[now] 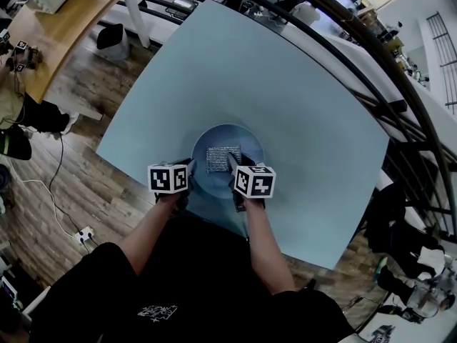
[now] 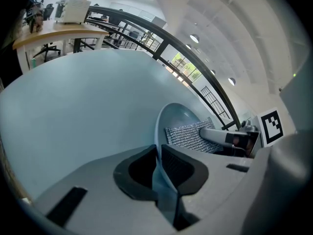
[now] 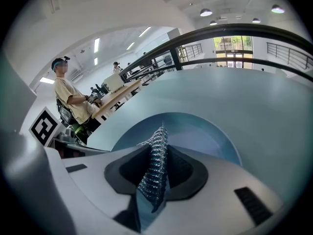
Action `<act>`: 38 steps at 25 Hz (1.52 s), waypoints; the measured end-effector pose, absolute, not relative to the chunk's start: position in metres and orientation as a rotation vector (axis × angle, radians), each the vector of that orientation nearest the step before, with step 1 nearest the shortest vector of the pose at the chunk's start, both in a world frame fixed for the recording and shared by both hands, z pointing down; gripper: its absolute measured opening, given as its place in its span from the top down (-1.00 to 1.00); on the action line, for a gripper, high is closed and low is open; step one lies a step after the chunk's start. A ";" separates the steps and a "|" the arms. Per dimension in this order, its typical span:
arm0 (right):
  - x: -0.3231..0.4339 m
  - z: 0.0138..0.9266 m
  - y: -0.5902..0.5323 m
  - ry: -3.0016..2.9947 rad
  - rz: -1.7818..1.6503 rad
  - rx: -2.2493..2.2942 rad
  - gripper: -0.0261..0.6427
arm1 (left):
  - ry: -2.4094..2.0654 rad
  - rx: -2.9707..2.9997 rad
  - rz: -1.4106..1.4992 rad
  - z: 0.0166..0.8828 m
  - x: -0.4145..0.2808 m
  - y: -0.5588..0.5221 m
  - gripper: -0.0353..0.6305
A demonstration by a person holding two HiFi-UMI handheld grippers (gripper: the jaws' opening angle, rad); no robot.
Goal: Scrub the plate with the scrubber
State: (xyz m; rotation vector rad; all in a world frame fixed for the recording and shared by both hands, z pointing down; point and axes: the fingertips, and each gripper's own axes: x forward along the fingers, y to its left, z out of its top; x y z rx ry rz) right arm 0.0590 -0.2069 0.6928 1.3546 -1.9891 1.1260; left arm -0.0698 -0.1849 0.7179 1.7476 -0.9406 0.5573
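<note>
A round light-blue plate [image 1: 214, 136] rests on the pale blue table, close to the near edge. My left gripper [image 1: 187, 168] is shut on the plate's near-left rim [image 2: 157, 131], which runs between its pads. A silvery mesh scrubber [image 1: 222, 158] lies flat on the plate's middle. My right gripper [image 1: 234, 164] is shut on the scrubber's near edge; in the right gripper view the scrubber [image 3: 155, 168] stands as a thin glittering strip between the jaws, with the plate [image 3: 205, 131] beyond. From the left gripper view the scrubber [image 2: 188, 135] and the right gripper's finger [image 2: 220, 136] show on the plate.
The pale blue table [image 1: 300, 98] spreads far and right of the plate. A black railing [image 1: 371, 56] curves behind it. A wooden desk [image 1: 64, 20] stands at far left, cables lie on the wood floor [image 1: 50, 184]. A seated person [image 3: 71, 99] is at that desk.
</note>
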 end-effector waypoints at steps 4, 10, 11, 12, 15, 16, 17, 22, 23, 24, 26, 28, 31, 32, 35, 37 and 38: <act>0.069 0.690 -0.212 -1.977 1.114 1.400 0.64 | -0.942 1.748 0.555 0.717 -0.069 -0.184 0.77; 0.101 0.690 -0.212 -1.928 1.123 1.486 0.64 | -0.949 1.748 0.555 0.718 -0.070 -0.184 0.77; 0.107 0.690 -0.212 -1.919 1.126 1.501 0.64 | -0.951 1.748 0.557 0.718 -0.070 -0.184 0.77; 0.113 0.690 -0.211 -1.911 1.128 1.513 0.64 | -0.953 1.748 0.559 0.718 -0.070 -0.185 0.77; 0.128 0.689 -0.208 -1.889 1.131 1.546 0.64 | -0.961 1.748 0.561 0.718 -0.069 -0.185 0.77; 0.132 0.689 -0.206 -1.883 1.131 1.555 0.64 | -0.963 1.748 0.562 0.718 -0.069 -0.185 0.77; 0.136 0.688 -0.204 -1.877 1.131 1.563 0.64 | -0.966 1.749 0.563 0.718 -0.069 -0.185 0.77; 0.156 0.689 -0.195 -1.851 1.135 1.597 0.64 | -0.983 1.747 0.568 0.718 -0.070 -0.184 0.77; 0.159 0.689 -0.192 -1.848 1.136 1.601 0.64 | -0.987 1.746 0.568 0.718 -0.070 -0.184 0.77; 0.162 0.689 -0.191 -1.847 1.138 1.604 0.64 | -0.993 1.745 0.568 0.718 -0.070 -0.183 0.77; 0.167 0.688 -0.187 -1.845 1.140 1.607 0.64 | -1.006 1.743 0.569 0.719 -0.070 -0.183 0.77; 0.171 0.688 -0.183 -1.844 1.140 1.608 0.64 | -1.019 1.740 0.574 0.719 -0.070 -0.183 0.77; 0.177 0.685 -0.177 -1.848 1.139 1.602 0.64 | -1.035 1.733 0.577 0.717 -0.068 -0.182 0.77; 0.179 0.684 -0.175 -1.851 1.140 1.599 0.64 | -1.041 1.731 0.575 0.717 -0.067 -0.182 0.77; 0.184 0.682 -0.172 -1.866 1.148 1.588 0.64 | -1.067 1.717 0.563 0.716 -0.066 -0.181 0.77; 0.187 0.681 -0.169 -1.879 1.152 1.578 0.64 | -1.080 1.706 0.549 0.716 -0.063 -0.180 0.77; 0.188 0.680 -0.168 -1.887 1.153 1.573 0.64 | -1.083 1.704 0.541 0.716 -0.062 -0.179 0.77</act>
